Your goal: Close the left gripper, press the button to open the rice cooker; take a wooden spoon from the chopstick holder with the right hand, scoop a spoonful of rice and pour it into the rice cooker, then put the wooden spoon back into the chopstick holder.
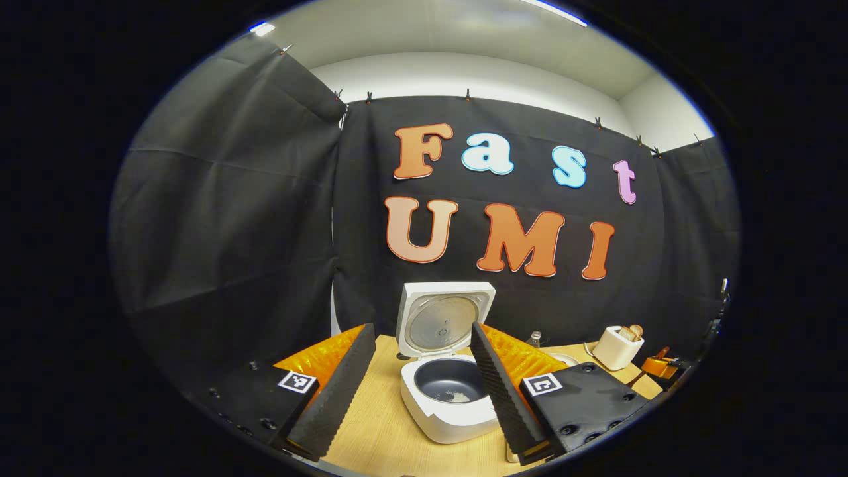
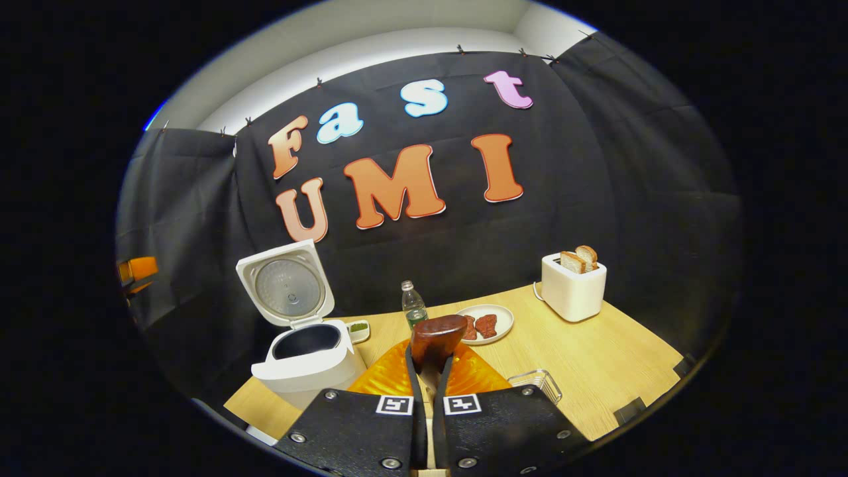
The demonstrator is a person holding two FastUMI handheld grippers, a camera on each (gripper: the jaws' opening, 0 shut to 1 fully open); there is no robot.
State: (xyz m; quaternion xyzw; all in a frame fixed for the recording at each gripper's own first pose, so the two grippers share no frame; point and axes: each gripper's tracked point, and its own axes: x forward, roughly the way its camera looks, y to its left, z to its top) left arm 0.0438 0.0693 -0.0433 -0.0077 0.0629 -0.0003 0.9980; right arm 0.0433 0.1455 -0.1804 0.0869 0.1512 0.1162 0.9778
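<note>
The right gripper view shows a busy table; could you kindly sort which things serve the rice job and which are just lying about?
Job: white rice cooker with raised lid; brown wooden spoon in the right claw.

Lying about: white toaster with bread slices; clear plastic bottle; white plate of red pieces; clear wire rack.

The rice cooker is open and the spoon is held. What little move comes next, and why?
Probably carry the wooden spoon back toward the chopstick holder. The right gripper is shut on its handle, the rice cooker stands open, and a little rice seems to lie in its pot already.
</note>
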